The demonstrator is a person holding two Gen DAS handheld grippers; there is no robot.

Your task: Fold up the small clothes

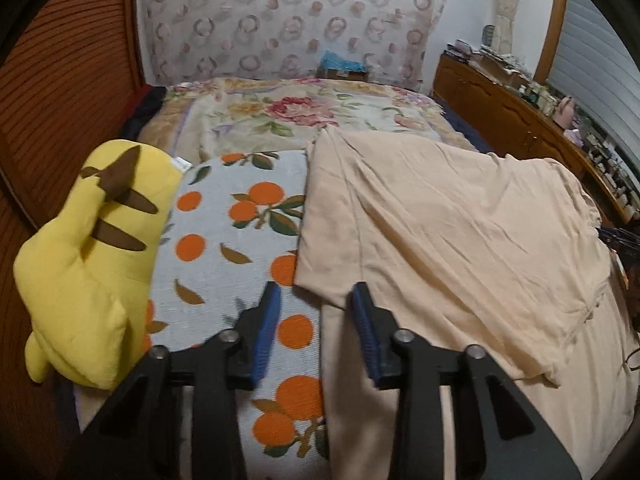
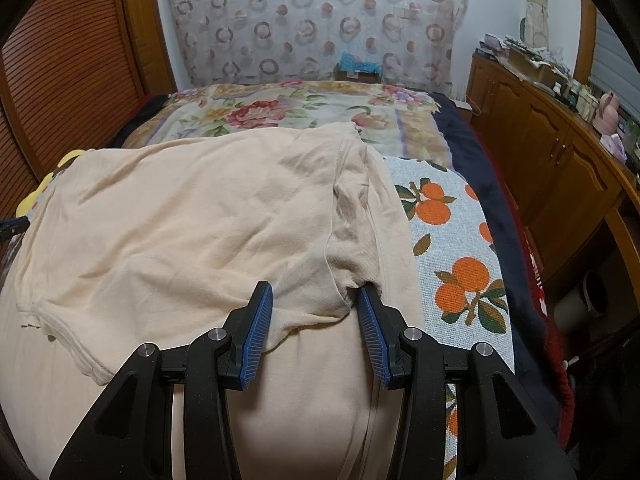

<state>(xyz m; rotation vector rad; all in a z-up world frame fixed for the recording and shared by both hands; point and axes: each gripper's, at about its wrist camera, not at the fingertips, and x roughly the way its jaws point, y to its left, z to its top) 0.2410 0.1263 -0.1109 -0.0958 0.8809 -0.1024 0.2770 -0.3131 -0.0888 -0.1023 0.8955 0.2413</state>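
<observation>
The cream garment (image 2: pixel 192 216) lies spread across the bed, wrinkled, on top of a cream sheet (image 2: pixel 304 400) and partly over the orange-print cloth (image 2: pixel 460 248). In my right wrist view its sleeve (image 2: pixel 356 216) bunches toward the near edge, and a fold of that sleeve hangs down between the fingers of my right gripper (image 2: pixel 314 300). The jaws stand apart and I see no pad pressing the fabric — the right-side fingertip sits just at the fold, though I cannot tell whether it touches.

From the left wrist view, the garment's near corner (image 1: pixel 316 280) sits just ahead of my left gripper (image 1: pixel 316 296), whose jaws are also spread with nothing pinched; below them lie the orange-print cloth (image 1: pixel 240 240) and the sheet's edge.

Farther out — a yellow plush toy (image 1: pixel 92 264) lies at the left side, a floral blanket (image 1: pixel 288 116) beyond the garment, and a wooden cabinet (image 2: pixel 560 168) along the right wall.
</observation>
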